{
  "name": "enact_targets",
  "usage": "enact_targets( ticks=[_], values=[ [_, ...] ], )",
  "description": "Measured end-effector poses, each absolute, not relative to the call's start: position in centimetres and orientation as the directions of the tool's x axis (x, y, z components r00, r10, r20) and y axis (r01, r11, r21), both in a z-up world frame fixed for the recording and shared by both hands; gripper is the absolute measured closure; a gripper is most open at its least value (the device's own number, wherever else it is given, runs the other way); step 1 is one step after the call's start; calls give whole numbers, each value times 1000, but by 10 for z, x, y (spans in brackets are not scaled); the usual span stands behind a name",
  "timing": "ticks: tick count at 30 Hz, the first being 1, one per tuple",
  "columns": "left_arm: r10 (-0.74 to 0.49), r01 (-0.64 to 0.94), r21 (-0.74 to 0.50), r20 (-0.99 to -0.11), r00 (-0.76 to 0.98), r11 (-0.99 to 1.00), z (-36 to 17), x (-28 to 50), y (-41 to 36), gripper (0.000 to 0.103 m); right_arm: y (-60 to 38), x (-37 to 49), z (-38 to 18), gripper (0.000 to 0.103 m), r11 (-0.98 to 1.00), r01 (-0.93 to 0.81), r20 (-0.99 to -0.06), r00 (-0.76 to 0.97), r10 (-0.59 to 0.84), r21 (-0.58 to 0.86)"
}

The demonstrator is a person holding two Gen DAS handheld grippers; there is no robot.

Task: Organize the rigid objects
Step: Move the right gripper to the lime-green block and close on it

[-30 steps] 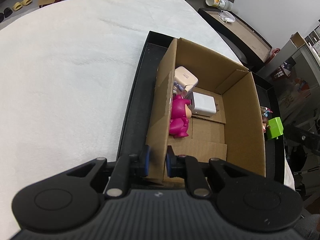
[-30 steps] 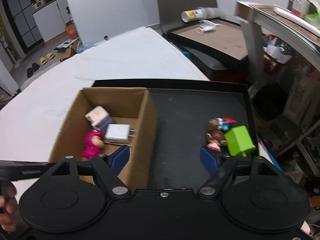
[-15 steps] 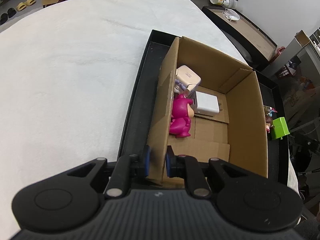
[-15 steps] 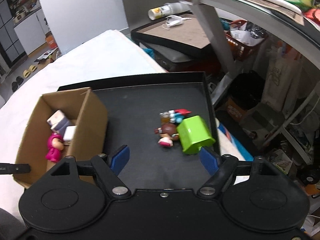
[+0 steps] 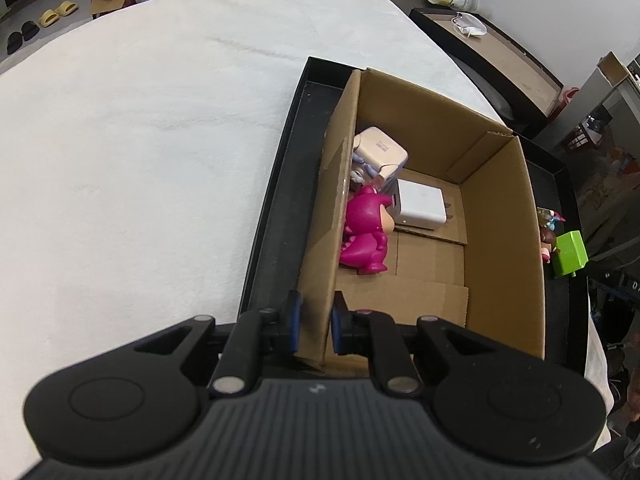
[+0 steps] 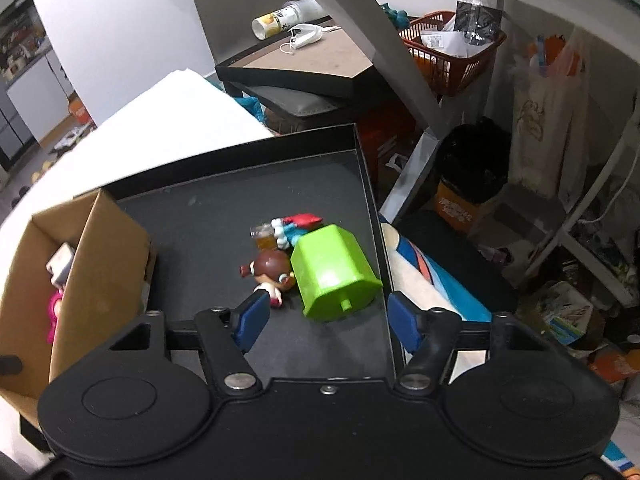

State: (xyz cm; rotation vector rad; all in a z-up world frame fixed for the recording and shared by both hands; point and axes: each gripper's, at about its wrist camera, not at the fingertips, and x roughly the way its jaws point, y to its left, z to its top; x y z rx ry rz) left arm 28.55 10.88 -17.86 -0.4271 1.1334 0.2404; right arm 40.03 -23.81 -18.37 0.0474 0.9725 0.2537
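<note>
Left tongs (image 5: 314,322): I clamp the cardboard box (image 5: 500,216) wall, lower centre.
Right tongs (image 6: 324,320): mine, apart, green block (image 6: 332,272) just ahead.
Obstacle: brown-haired doll (image 6: 270,274) touching block's left.

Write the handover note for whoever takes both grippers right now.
Left gripper: jaws shut on the cardboard box wall, steadying it.
Right gripper: open, empty, over the black tray near the green block.
Done: pink figure and two white chargers are boxed.
Left: green block, brown-haired doll and small red-blue toy on the tray.
</note>
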Motion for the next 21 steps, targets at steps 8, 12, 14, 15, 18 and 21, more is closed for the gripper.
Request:
enact_targets(
  ticks=[8, 12, 14, 15, 18, 21],
  values=[
    [-16, -401, -188, -919, 394, 897, -182, 290, 106, 89, -244, 422, -195, 51, 972, -159, -805, 546, 232, 172],
    [-9, -406, -181, -921, 389, 896, -183, 292, 104, 89, -243, 429, -200, 52, 971, -162, -805, 544, 238, 178],
    [-8, -405, -178, -922, 388, 897, -183, 292, 104, 89, -242, 431, -202, 52, 971, -165, -803, 548, 236, 173],
    [-6, -406, -177, -921, 388, 897, -183, 292, 104, 89, -241, 432, -202, 53, 971, -170, -799, 553, 236, 169],
    [-4, -411, -178, -921, 389, 894, -182, 292, 104, 89, -240, 434, -206, 58, 965, -177, -806, 533, 258, 192],
    [-3, -410, -176, -921, 390, 895, -182, 291, 104, 89, -238, 430, -205, 58, 964, -185, -809, 527, 261, 191]
  ],
)
